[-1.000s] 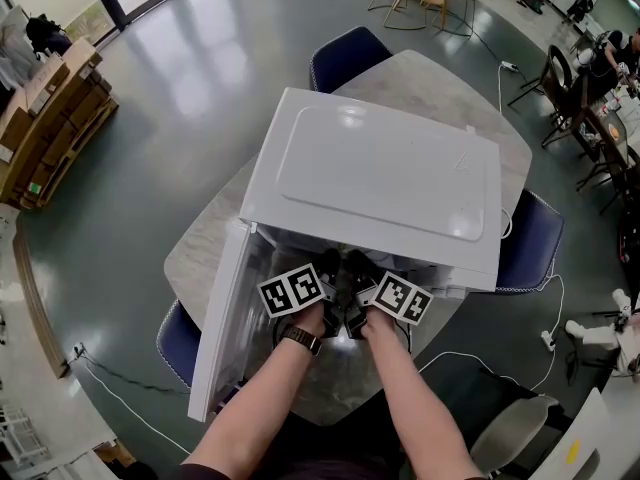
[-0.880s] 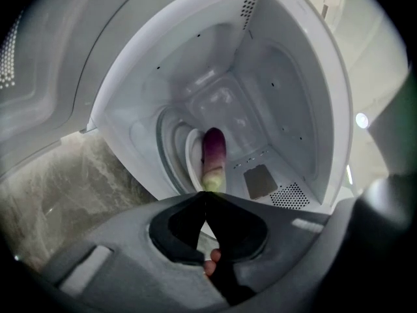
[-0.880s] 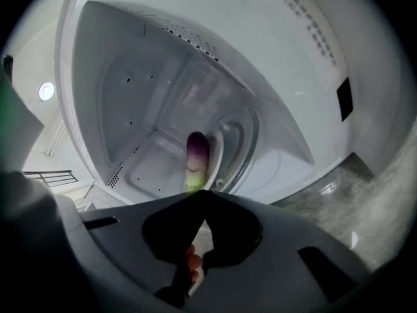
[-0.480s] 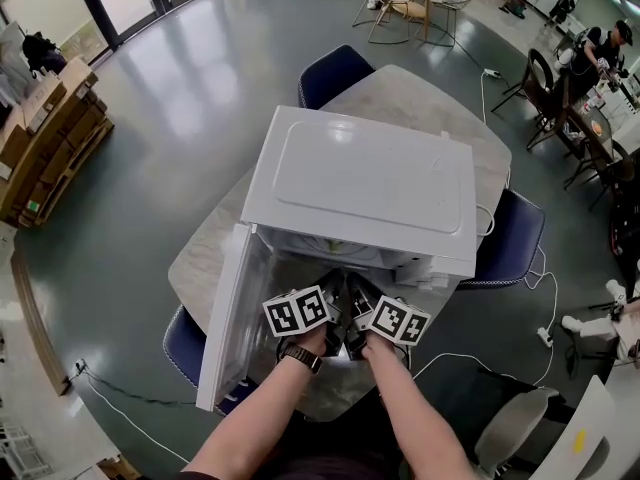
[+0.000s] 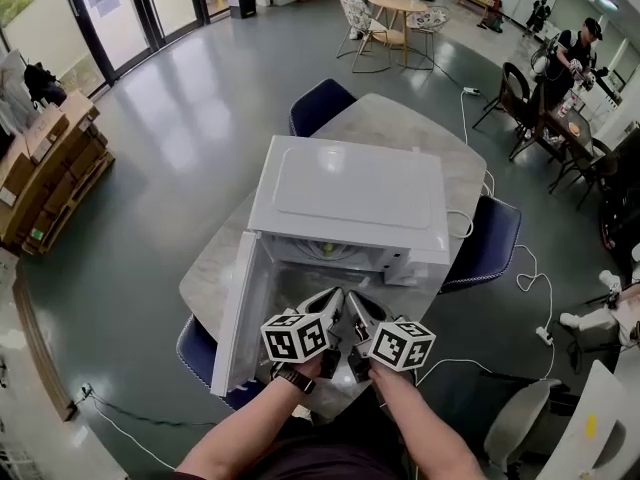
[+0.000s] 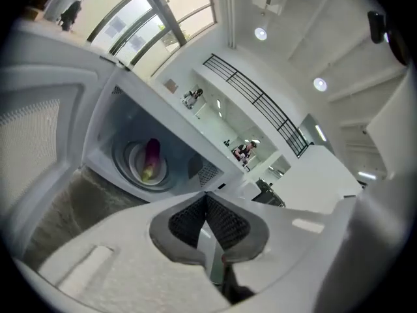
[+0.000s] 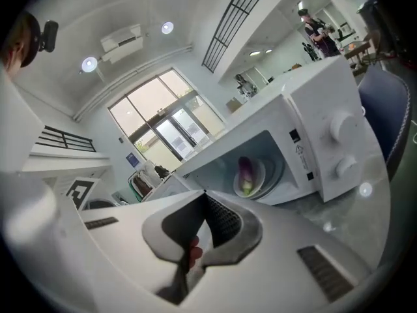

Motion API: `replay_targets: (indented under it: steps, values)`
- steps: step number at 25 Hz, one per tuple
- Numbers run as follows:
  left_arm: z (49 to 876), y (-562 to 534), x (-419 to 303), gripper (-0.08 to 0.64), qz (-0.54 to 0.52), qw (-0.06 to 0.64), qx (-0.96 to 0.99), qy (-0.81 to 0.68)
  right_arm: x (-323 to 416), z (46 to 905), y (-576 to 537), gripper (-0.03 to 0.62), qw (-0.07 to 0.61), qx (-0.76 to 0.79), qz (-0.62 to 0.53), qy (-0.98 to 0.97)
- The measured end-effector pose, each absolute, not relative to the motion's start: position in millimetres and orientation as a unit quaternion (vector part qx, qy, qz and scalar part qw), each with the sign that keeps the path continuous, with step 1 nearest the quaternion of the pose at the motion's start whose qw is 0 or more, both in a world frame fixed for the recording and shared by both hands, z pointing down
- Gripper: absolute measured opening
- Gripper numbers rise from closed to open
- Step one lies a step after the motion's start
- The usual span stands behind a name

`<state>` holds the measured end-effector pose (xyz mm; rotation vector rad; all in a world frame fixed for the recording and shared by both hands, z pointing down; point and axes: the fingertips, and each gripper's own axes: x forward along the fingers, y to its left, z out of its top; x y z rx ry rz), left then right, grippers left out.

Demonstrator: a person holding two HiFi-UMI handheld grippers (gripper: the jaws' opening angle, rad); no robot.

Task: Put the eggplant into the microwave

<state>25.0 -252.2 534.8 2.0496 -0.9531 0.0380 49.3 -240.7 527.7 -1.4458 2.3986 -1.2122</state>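
both tongs closed, tips pressed together, nothing between them: left tongs [image 6: 206,197] and right tongs [image 7: 204,194] each show the pads meeting at the tip. in the head view they sit side by side, left tongs [image 5: 335,294] and right tongs [image 5: 352,298], just outside the front opening of the microwave [image 5: 350,198], tips aimed at the cavity, marker cubes toward the person.

eggplant [image 6: 151,156] is inside the microwave, lying on a white plate [image 6: 148,171] on the cavity floor. purple body, green stem end at the plate edge nearer the opening. the right gripper view shows the same: eggplant [image 7: 245,173] on the plate [image 7: 259,175], clear of both tongs.

microwave door [image 5: 235,313] is swung fully open on the person's left side. control panel with two knobs [image 7: 339,128] is on the right of the cavity.

microwave stands on a round grey stone-look desk [image 5: 400,128]. dark blue chairs [image 5: 318,103] are tucked round it. a white cable runs from the desk edge down to the floor on the right.
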Motion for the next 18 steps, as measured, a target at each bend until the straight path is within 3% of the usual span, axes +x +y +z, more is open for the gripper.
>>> replay_targets:
  steps: [13,18]
  values:
    - [413.2,-188.6,9.0,0.008,0.003,0.261,0.89,-0.374,51.0,427.1,-186.9,0.003,0.061,-0.502,-0.277,0.817]
    - [378.4,-174.1,2.5,0.008,-0.011,0.227,0.9,-0.372,41.0,394.6,-169.2,0.002,0.054,-0.507,-0.232,0.828]
